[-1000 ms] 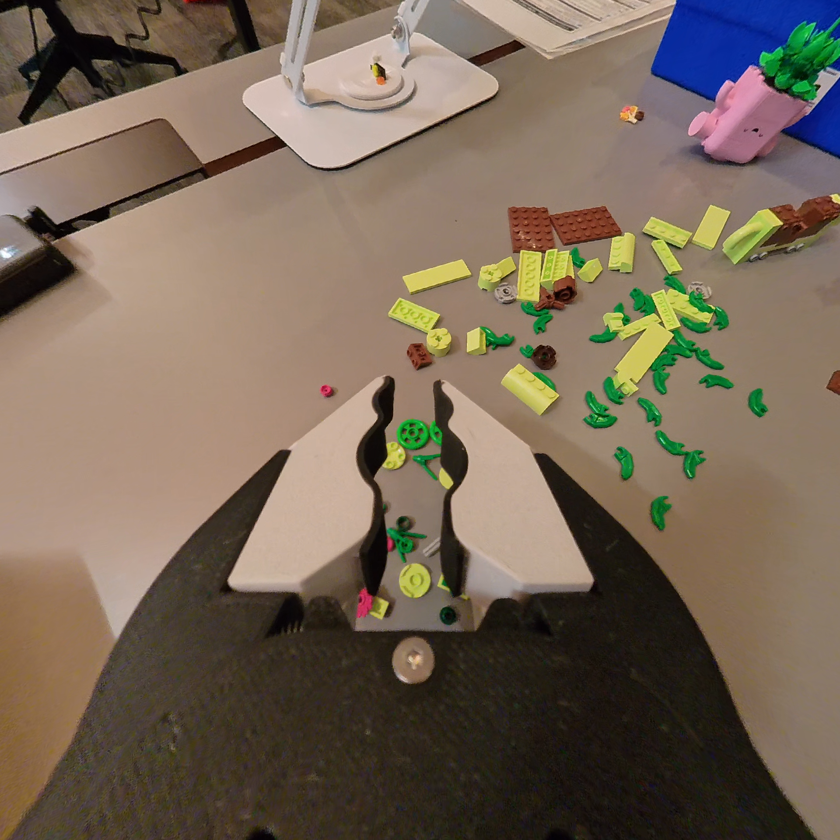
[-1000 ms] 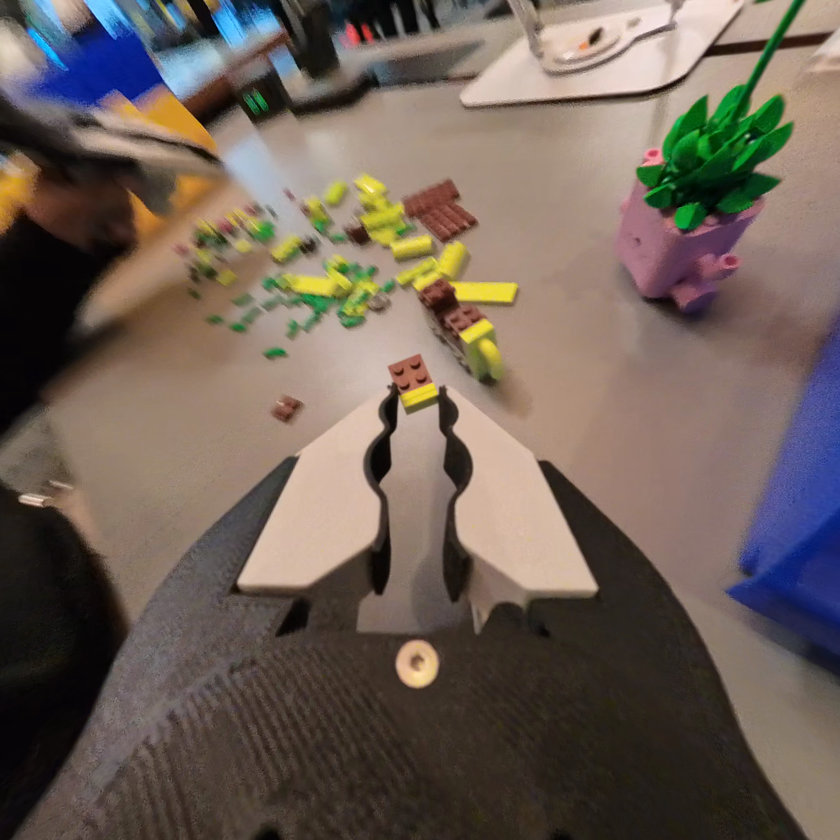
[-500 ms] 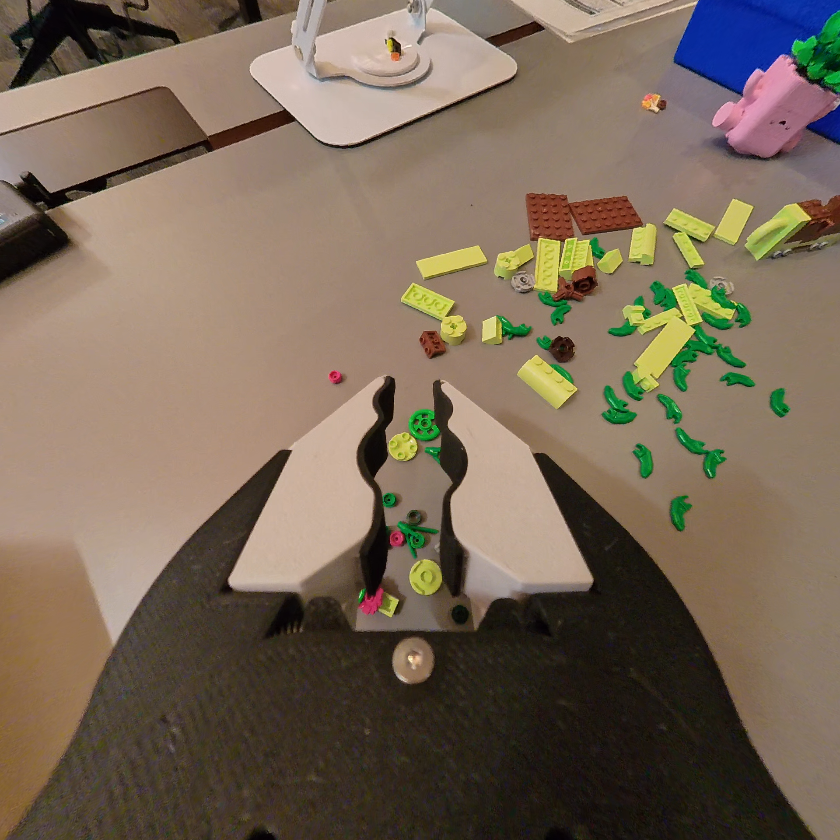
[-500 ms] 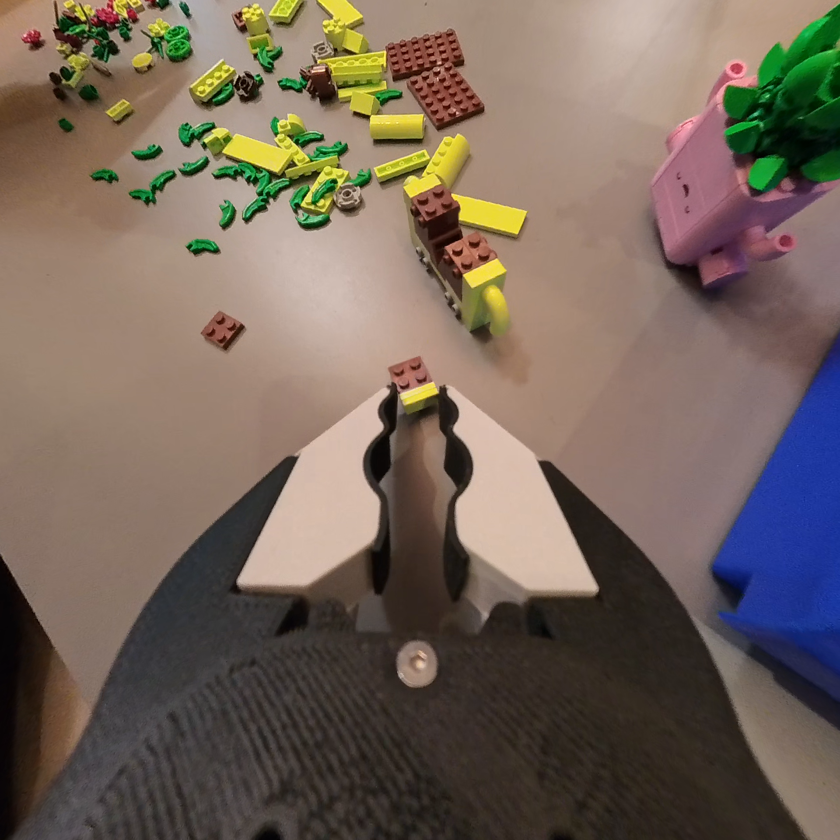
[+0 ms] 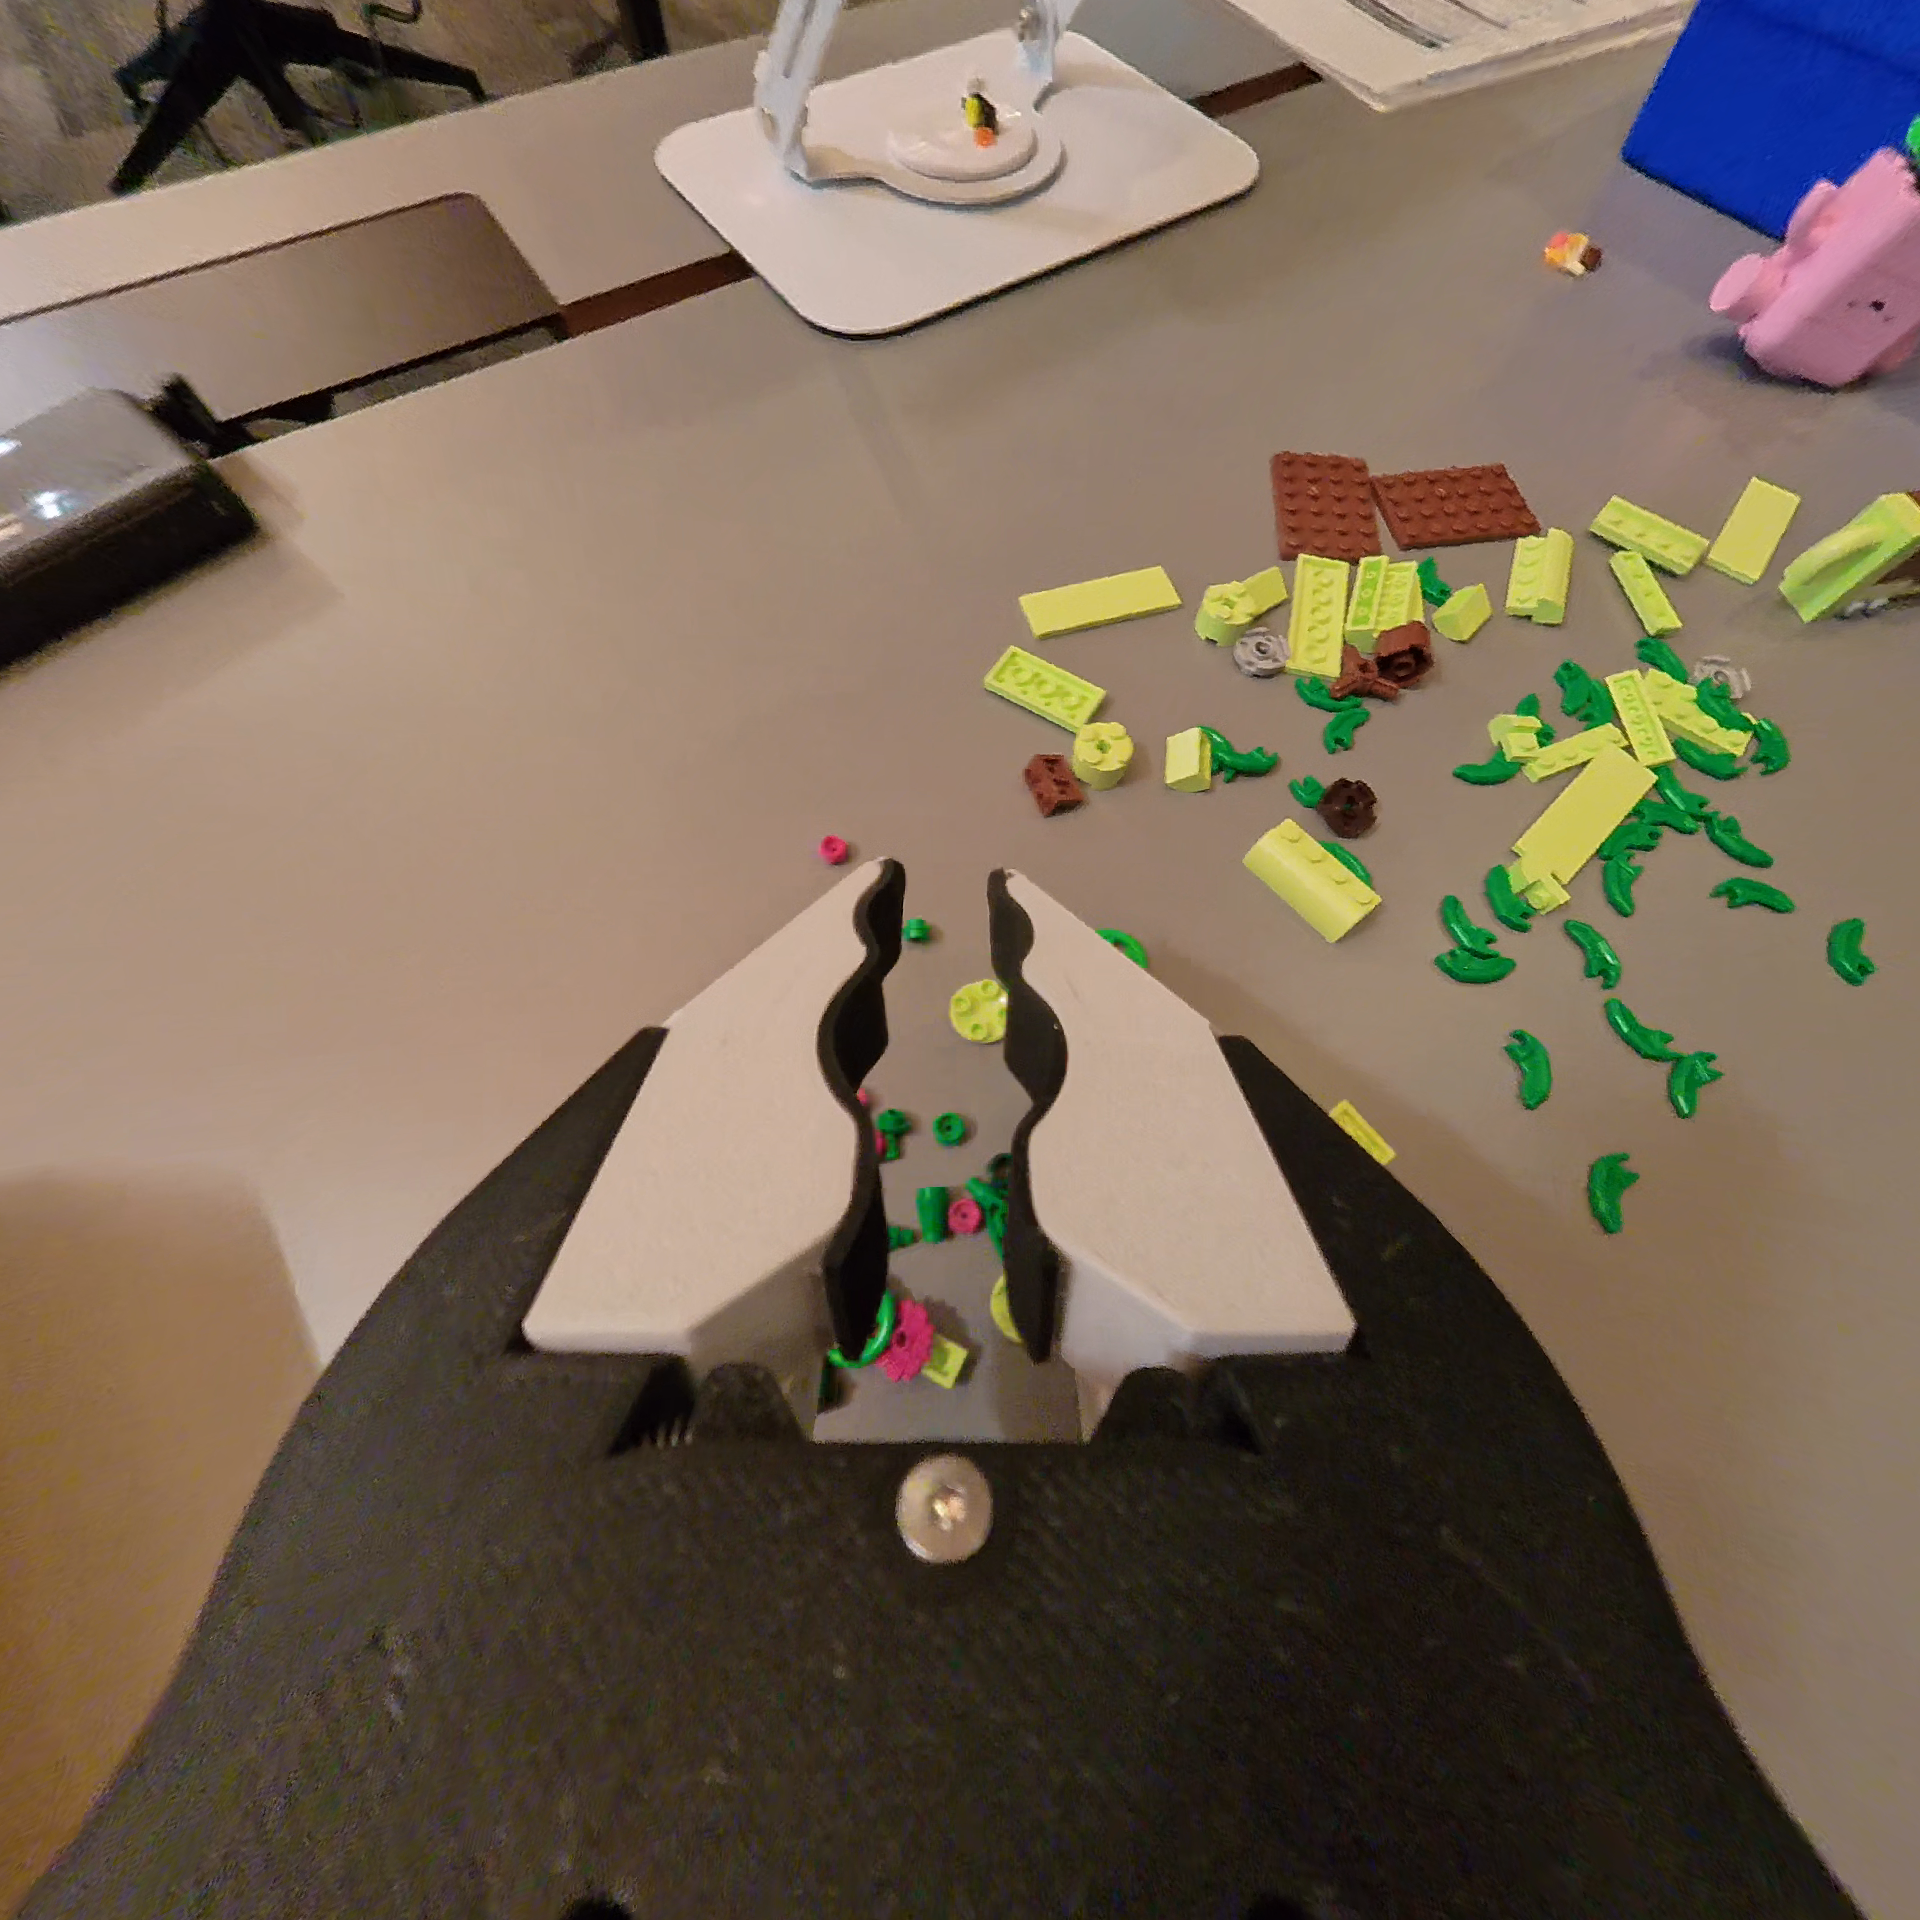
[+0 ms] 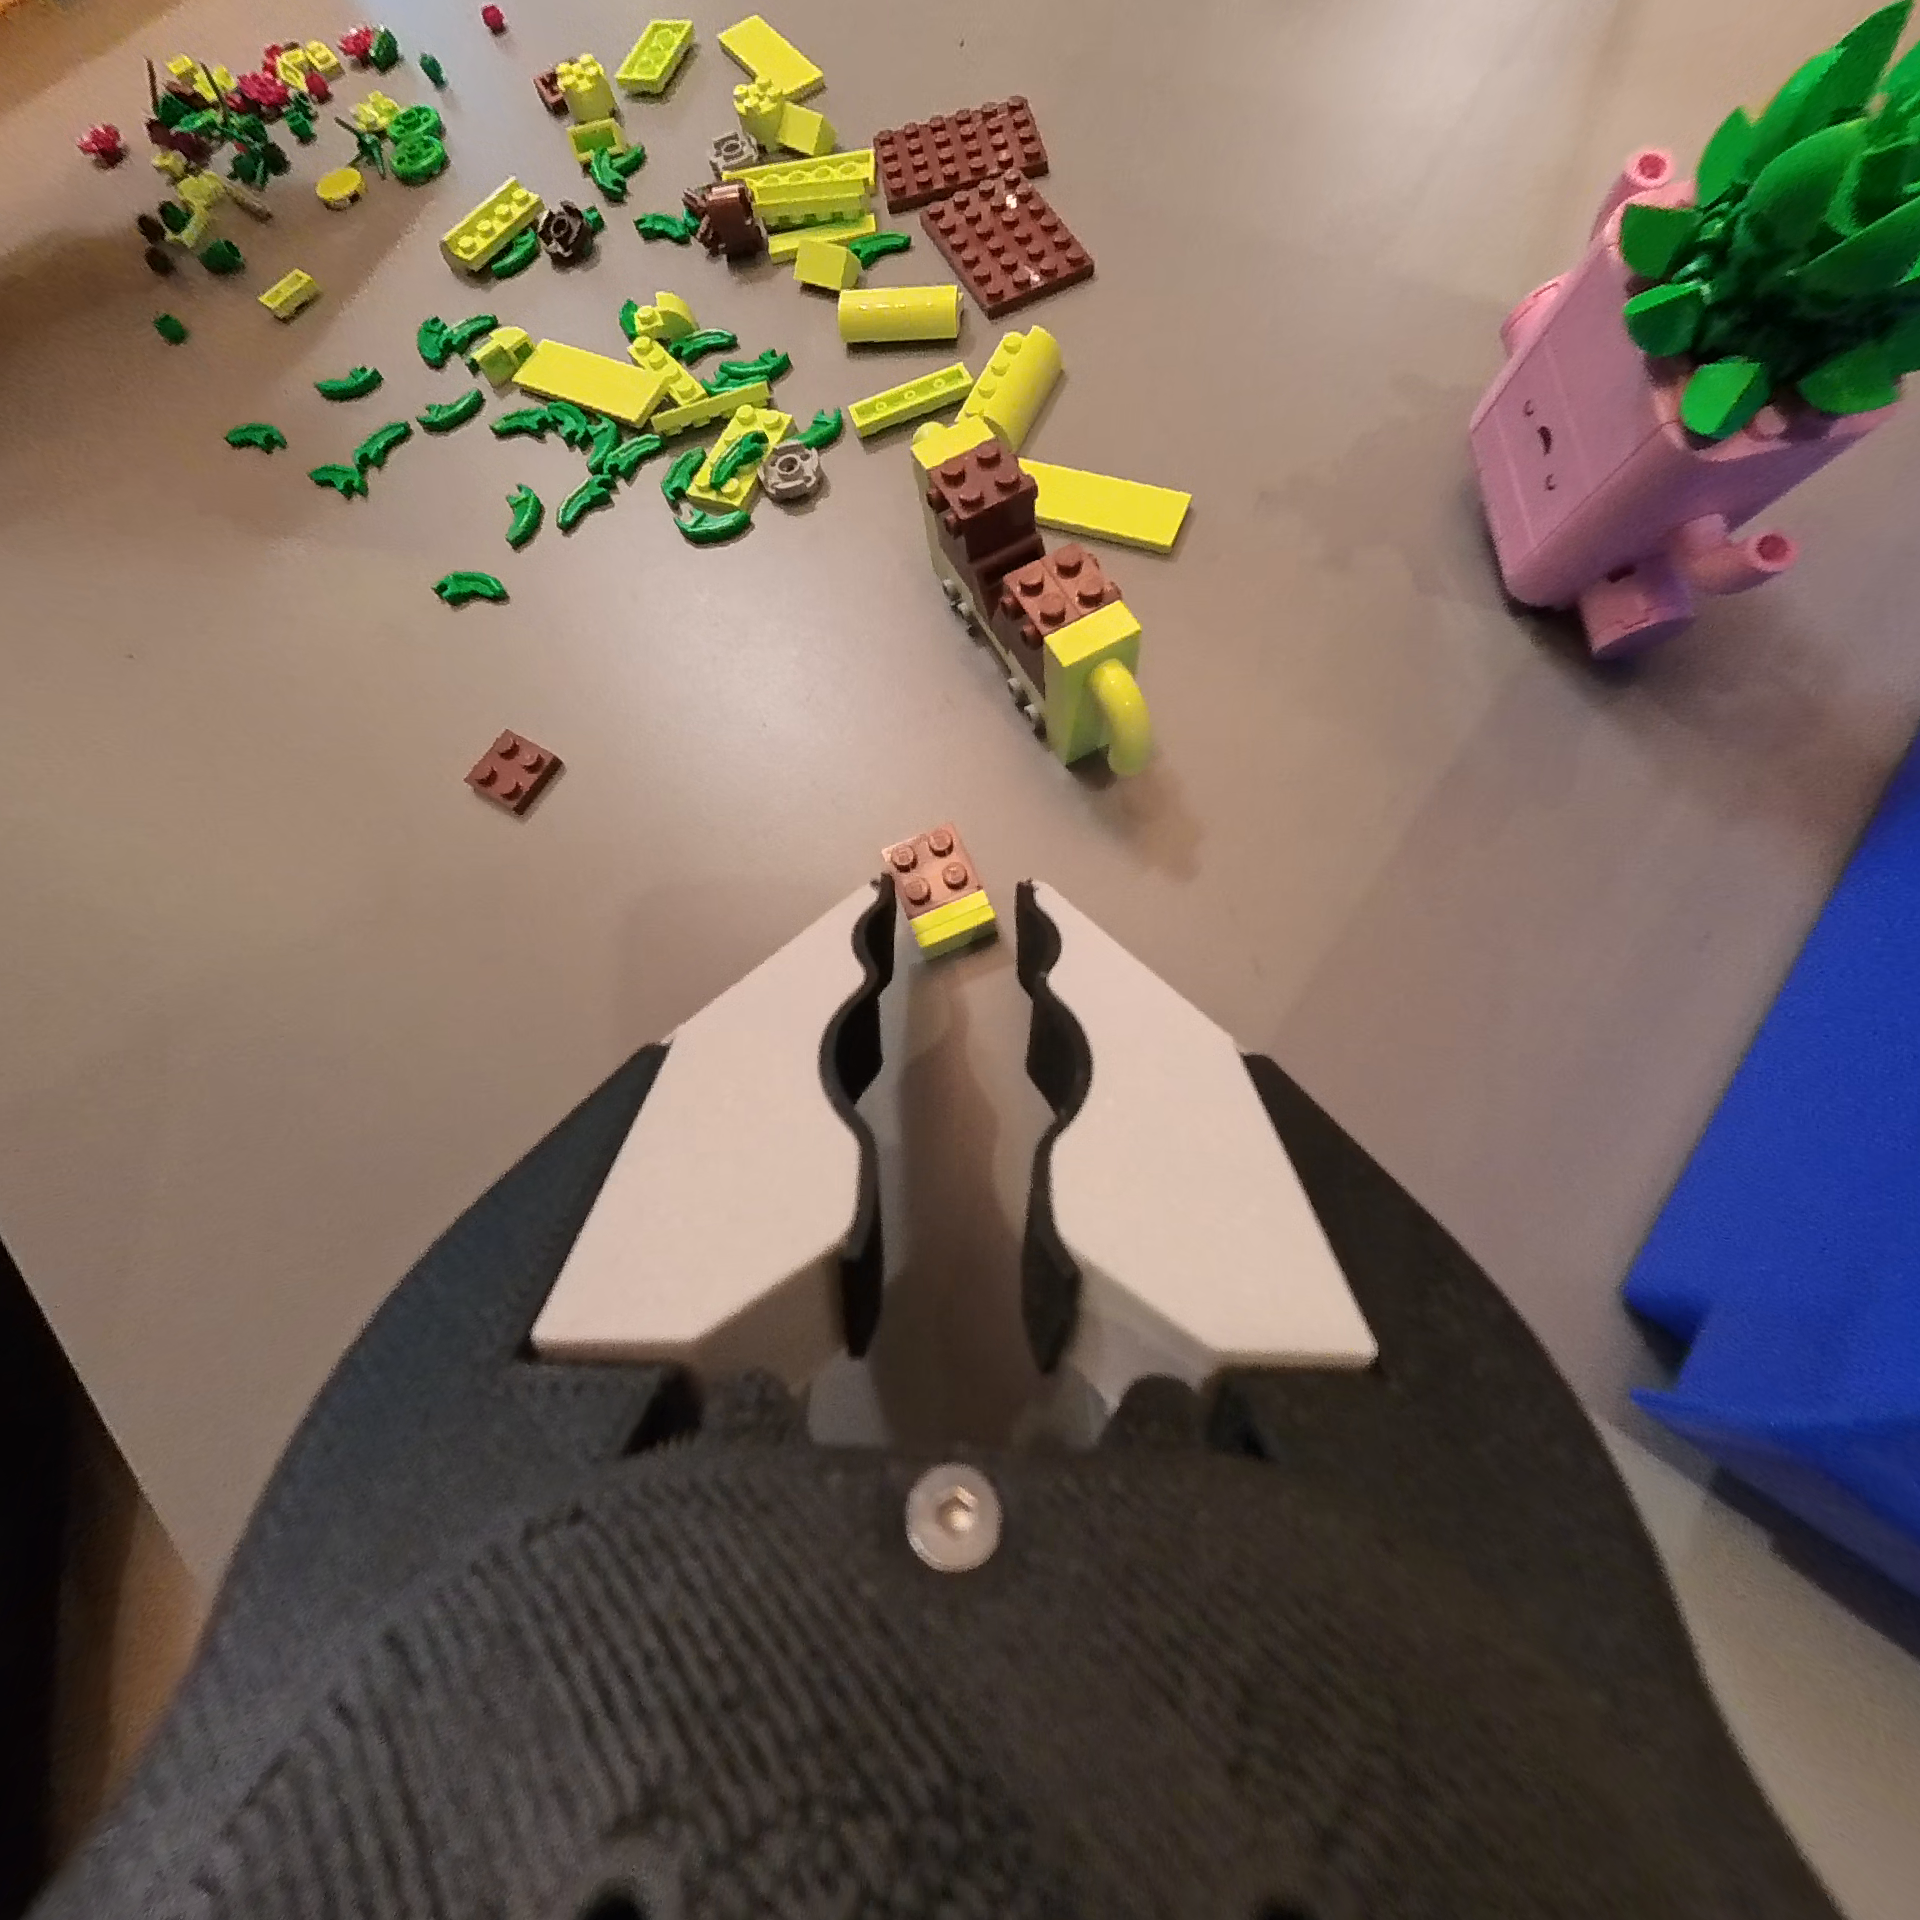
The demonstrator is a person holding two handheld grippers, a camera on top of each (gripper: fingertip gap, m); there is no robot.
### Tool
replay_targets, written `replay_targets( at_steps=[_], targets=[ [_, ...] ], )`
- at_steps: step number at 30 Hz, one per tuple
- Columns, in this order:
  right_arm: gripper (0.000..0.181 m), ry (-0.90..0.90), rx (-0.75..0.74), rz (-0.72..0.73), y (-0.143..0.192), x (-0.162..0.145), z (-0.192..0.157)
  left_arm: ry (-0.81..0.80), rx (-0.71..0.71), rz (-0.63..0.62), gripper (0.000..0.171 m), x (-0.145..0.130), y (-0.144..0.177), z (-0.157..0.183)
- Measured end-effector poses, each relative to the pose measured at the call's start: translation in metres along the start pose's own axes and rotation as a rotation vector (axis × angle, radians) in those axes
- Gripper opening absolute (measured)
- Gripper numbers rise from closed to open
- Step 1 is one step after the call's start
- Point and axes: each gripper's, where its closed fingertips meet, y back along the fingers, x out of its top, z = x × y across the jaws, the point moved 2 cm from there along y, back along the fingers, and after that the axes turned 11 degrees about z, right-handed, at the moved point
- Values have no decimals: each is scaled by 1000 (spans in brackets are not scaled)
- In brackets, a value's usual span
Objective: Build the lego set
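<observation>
My right gripper [image 6: 954, 899] is low over the grey table. A small brown-on-lime brick stack [image 6: 930, 868] sits between its tips. It touches the left finger, and a slim gap shows on the right side. The partial brown and lime build with a lime handle [image 6: 1029, 592] lies just beyond it. A loose brown 2x2 plate [image 6: 514, 771] lies to the left. My left gripper [image 5: 945, 883] is narrowly open and empty, over small green, lime and magenta pieces [image 5: 977, 1010]. Loose lime bricks and green leaves [image 5: 1579, 810] lie to its right.
A pink pot with a green plant [image 6: 1621, 468] and a blue box [image 6: 1808, 1299] stand on the right. Two brown plates [image 5: 1392, 504] lie behind the pile. A white lamp base [image 5: 956, 177] is at the back and a black device [image 5: 94, 520] at far left. The table edge [image 5: 156, 1299] is near left. One gripper's finger ends stand about 40 centimeters off the other's. Measured from the fingertips, the loose brown 2x2 plate [image 6: 514, 771] is 10 centimeters or so from the right gripper and 30 centimeters from the left.
My right gripper swung down toward the table near the build, and its fingers parted slightly around the brown-on-lime stack. My left gripper shifted a little over the small pieces.
</observation>
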Motion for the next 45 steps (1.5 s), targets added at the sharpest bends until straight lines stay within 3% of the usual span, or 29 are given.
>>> replay_targets(
  at_steps=[8,15,20,24,30,35,40,45],
  targets=[
    [21,4,-1,4,0,0,0,64,72,86,14,17,25,-30],
    [21,5,-4,2,0,0,0,110,34,107,14,20,25,-26],
    [22,3,-6,0,0,0,1,156,-73,13,17,5,0,7],
    [22,9,-6,0,0,0,0,145,-67,-72,27,-7,-31,27],
    [19,31,-1,24,2,3,-2,120,-13,-232,28,-28,-63,22],
    [12,27,-31,154,14,17,1,135,-41,-221,29,-26,-69,26],
    [14,44,-86,194,18,22,6,98,-87,-222,0,-26,-71,38],
    [14,73,-96,143,13,17,5,71,-85,-199,0,-27,-65,41]
  ],
)
